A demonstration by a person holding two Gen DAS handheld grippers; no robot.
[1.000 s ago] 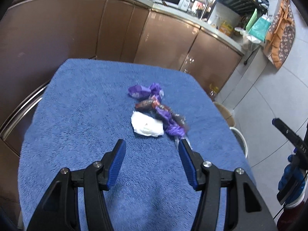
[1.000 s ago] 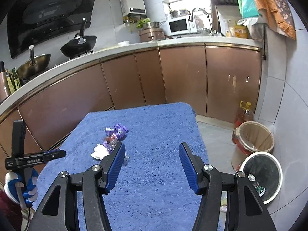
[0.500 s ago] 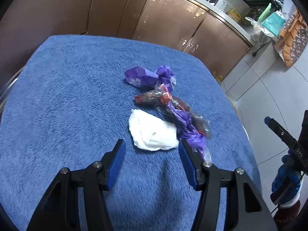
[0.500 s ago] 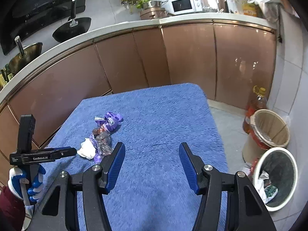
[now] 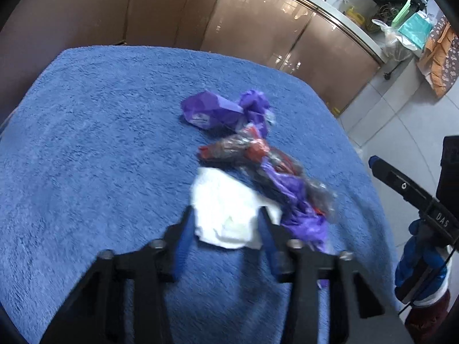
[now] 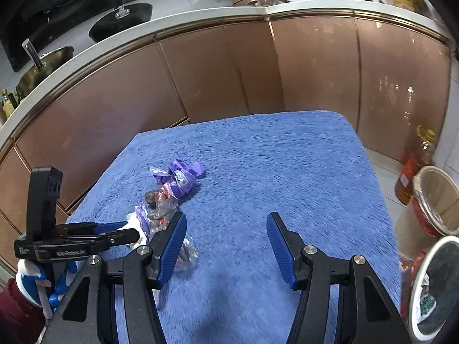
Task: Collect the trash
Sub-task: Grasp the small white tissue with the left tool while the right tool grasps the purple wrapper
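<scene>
A white tissue (image 5: pixel 226 209) lies on the blue bench (image 5: pixel 86 143) near its left edge as the right camera sees it, between the parted fingers of the left claw (image 5: pixel 225 226), which flank it without yet pinching. Touching it, purple wrappers (image 5: pixel 218 111) and dark red-and-clear wrappers (image 5: pixel 243 149) trail toward the bench's far edge. The right claw (image 6: pixel 226 240) hovers wide open, holding nothing, above the near middle. Two bins (image 6: pixel 436 197) stand on the floor beyond the right edge.

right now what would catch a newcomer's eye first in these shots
A heap of purple wrappers and a white crumpled tissue lies mid-table on the blue towel. The left tongs straddle the tissue, open. By the right tongs, open, a white-rimmed trash bin stands on the floor.
</scene>
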